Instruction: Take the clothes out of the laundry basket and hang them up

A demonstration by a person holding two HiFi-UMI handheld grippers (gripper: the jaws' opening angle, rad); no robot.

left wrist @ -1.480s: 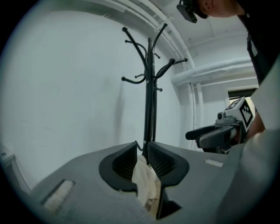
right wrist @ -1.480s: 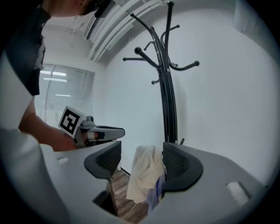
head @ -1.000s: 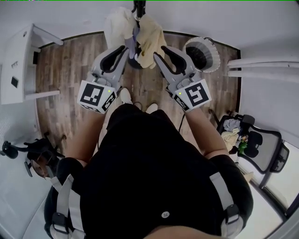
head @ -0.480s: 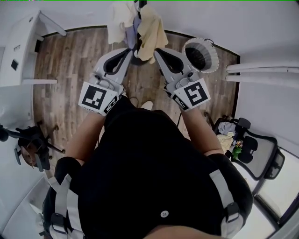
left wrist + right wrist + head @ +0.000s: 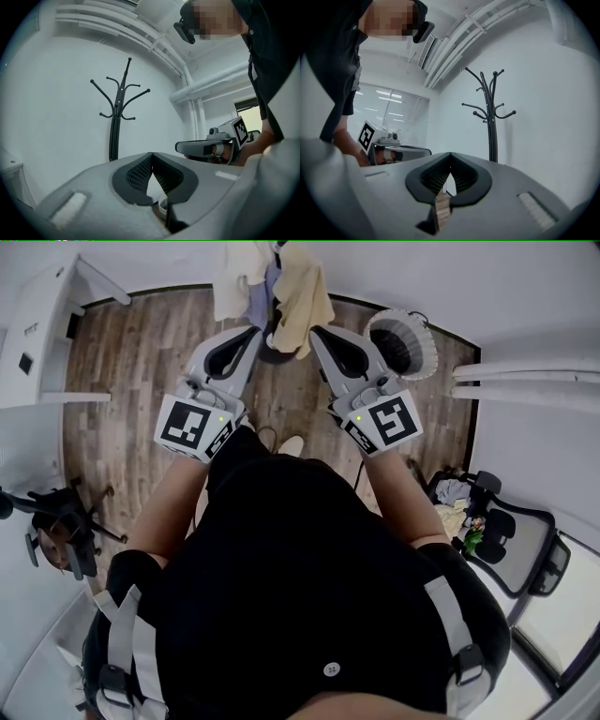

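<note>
In the head view, several clothes hang on the coat rack at the top centre: a white one, a lavender one and a pale yellow one. The round white laundry basket stands on the wood floor to their right. My left gripper and right gripper are held level side by side just short of the clothes, both shut with nothing between the jaws. The black coat rack shows bare upper hooks in both gripper views. The closed pads meet in the left gripper and the right gripper.
A white desk stands at the left. An office chair loaded with small items is at the right, below white rails. A black stand is at the lower left. White walls lie behind the rack.
Both grippers have drawn back a little from the hanging clothes, and their jaws, slightly apart a second ago, are shut. The clothes stay on the rack.
</note>
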